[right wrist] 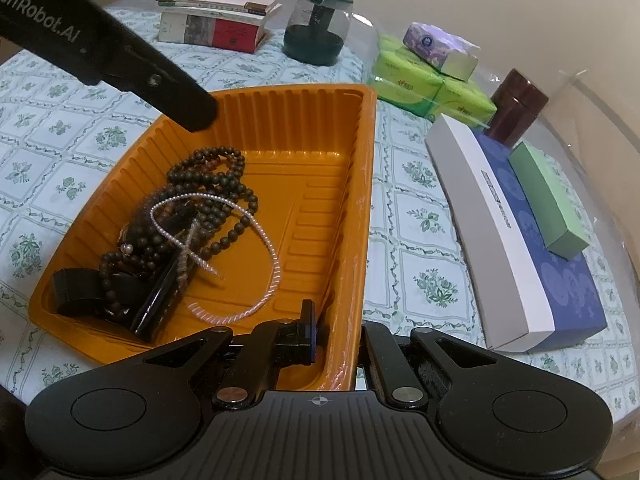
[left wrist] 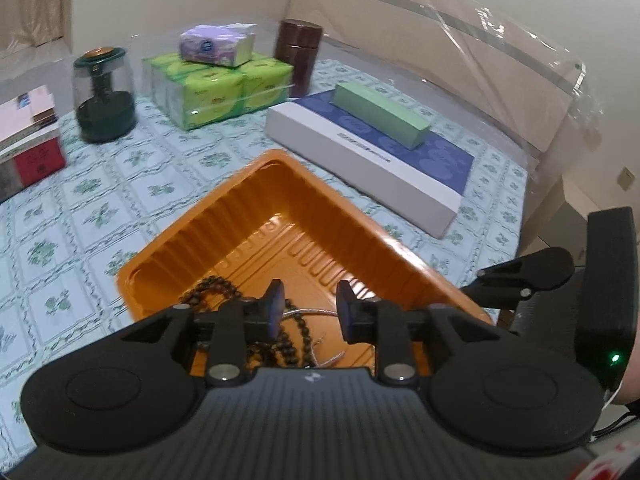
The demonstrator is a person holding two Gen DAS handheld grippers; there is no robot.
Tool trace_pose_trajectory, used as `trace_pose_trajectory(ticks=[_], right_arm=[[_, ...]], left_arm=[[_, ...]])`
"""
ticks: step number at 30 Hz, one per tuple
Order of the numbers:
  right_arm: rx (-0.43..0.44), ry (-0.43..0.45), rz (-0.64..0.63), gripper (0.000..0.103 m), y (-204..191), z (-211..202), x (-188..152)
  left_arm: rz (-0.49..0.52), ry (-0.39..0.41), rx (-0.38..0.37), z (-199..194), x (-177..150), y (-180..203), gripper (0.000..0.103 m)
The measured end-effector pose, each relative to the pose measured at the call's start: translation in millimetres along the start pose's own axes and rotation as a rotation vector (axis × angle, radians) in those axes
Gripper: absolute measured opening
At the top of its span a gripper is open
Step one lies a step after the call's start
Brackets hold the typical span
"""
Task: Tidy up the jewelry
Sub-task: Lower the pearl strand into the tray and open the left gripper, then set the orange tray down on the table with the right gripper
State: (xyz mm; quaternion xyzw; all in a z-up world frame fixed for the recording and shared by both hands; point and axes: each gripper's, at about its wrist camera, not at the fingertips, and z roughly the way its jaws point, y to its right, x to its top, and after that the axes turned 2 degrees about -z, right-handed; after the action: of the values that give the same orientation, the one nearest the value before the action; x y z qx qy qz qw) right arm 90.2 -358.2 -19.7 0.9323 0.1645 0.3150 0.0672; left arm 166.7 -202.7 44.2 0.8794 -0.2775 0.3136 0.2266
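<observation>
An orange plastic tray (right wrist: pixel 320 128) lies on a table with a floral cloth (right wrist: pixel 420 240). Inside it sit tangled dark bead strands (right wrist: pixel 208 184), a pale pearl-like necklace (right wrist: pixel 264 240) and a black strap (right wrist: pixel 76 288). My right gripper (right wrist: pixel 340 334) is shut on the tray's near right wall, one finger inside and one outside. My left gripper (left wrist: pixel 310 312) hovers over the tray (left wrist: pixel 256 208) just above the beads (left wrist: pixel 208 288); its jaws stand apart and grip nothing. In the right wrist view one left finger (right wrist: pixel 192 112) reaches in from the upper left.
At the back stand stacked books (right wrist: pixel 216 20), a glass jar with a dark green base (right wrist: pixel 316 28), green tissue packs (right wrist: pixel 432 88) under a purple pack (right wrist: pixel 440 50), and a brown canister (right wrist: pixel 516 108). A white-and-blue flat box (right wrist: pixel 512 248) carries a green box (right wrist: pixel 548 204).
</observation>
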Motion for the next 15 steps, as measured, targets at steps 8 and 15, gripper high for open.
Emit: trace_pose_trajectory(ticks=[8, 15], right_arm=[[0.107, 0.000, 0.128, 0.005, 27.1, 14.9, -13.2], [0.277, 0.068, 0.354, 0.005, 61.3, 24.1, -41.7]], left_arm=[[-0.087, 0.053, 0.105, -30.3, -29.1, -33.8, 0.038], [-0.213, 0.098, 0.220, -64.5, -70.7, -63.0, 0.068]])
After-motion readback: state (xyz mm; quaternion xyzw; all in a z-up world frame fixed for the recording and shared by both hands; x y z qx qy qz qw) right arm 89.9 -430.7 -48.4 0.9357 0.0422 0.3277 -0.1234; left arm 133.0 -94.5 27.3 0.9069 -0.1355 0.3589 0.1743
